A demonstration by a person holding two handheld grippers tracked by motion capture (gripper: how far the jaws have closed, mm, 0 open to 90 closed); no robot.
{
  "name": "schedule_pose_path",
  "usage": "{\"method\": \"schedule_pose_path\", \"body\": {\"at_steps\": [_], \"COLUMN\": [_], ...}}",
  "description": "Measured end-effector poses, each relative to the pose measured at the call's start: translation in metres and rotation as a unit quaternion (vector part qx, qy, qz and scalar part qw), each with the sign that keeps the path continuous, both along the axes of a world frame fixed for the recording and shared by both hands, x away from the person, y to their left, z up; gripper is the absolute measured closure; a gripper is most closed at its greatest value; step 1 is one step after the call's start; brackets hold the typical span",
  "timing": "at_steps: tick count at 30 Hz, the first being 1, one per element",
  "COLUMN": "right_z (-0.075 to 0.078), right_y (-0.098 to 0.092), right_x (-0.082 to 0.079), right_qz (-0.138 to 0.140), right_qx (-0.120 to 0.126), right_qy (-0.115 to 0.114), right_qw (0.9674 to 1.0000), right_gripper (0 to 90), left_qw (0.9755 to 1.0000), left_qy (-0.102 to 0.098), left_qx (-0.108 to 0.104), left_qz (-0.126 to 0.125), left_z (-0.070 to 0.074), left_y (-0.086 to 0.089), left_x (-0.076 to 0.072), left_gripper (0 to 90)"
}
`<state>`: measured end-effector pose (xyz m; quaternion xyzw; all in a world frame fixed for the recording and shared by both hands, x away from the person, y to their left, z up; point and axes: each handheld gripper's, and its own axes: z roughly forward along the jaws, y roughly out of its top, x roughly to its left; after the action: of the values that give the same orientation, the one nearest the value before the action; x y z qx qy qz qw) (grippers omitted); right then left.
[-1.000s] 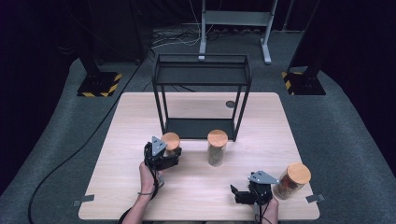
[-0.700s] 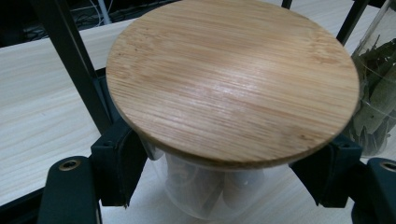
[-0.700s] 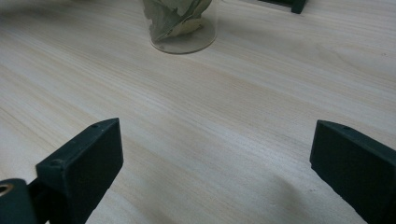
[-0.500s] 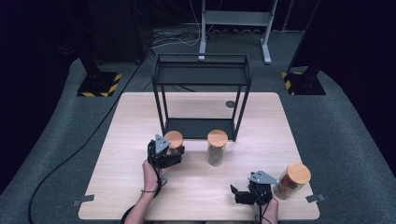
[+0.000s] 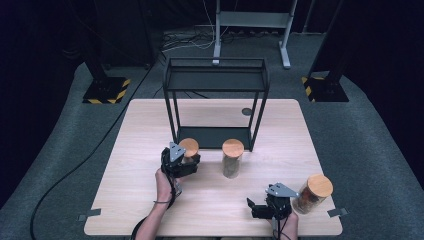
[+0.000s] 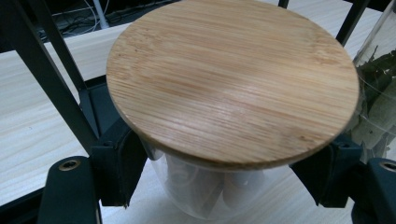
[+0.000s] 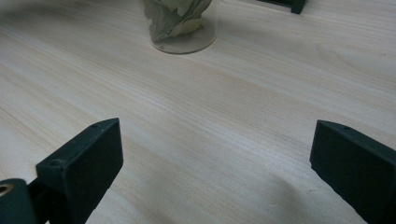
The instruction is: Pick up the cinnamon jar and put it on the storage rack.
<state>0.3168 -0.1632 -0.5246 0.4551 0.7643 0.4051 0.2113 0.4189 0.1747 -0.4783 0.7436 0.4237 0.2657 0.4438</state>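
Where the high view looks down on the scene, a pale wooden table (image 5: 150, 130) fills the middle of a dark carpeted floor (image 5: 60, 135). A black wire-frame shelf rack (image 5: 216, 75) stands upright on the far half of the table, its lower tray (image 5: 212, 137) resting on the tabletop. A small dark disc (image 5: 246, 111) lies on the wood just right of the rack.

Three glass jars with round bamboo lids stand near the rack and the person's hands. The middle jar (image 5: 232, 159), holding dried leaves, stands upright just in front of the rack's lower tray; in the right gripper view its base (image 7: 182, 28) shows at the far edge of the bare wood. The right jar (image 5: 312, 194) stands near the table's near right corner, just beside the right gripper (image 5: 257, 207).

The left jar (image 5: 189, 150) is at the near left corner of the rack, clamped in the left gripper (image 5: 186, 162). In the left gripper view the two black jaws press on the glass from either side below the lid (image 6: 231, 79), and pale contents show through the wall.

The right gripper rests low at the near edge, its jaws wide apart with only bare table between them.
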Motion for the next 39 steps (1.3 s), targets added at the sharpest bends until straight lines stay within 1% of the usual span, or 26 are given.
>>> {"method": "schedule_pose_path", "body": {"at_steps": [13,16,28,39], "right_z": [0.000,0.000,0.000,0.000], "right_y": [0.000,0.000,0.000,0.001], "right_x": [0.000,0.000,0.000,0.000], "right_qz": [0.001,0.000,0.001,0.002], "right_qx": [0.000,-0.001,-0.002,-0.003], "right_qy": [0.000,0.000,0.000,0.000], "right_qw": [1.0000,1.0000,1.0000,1.0000], "right_gripper": [1.8,1.8,1.8,1.8], "left_qw": [1.0000,1.0000,0.9999,1.0000], "left_qy": [0.000,0.000,0.000,0.004], "left_qx": [0.000,0.004,0.010,0.004], "left_qz": [0.000,-0.002,-0.002,-0.001], "left_z": [0.003,0.003,0.005,0.005], "left_y": [-0.003,-0.005,-0.009,-0.012], "left_x": [0.007,0.009,0.018,0.025], "left_gripper": [24.6,24.6,24.6,24.6]}}
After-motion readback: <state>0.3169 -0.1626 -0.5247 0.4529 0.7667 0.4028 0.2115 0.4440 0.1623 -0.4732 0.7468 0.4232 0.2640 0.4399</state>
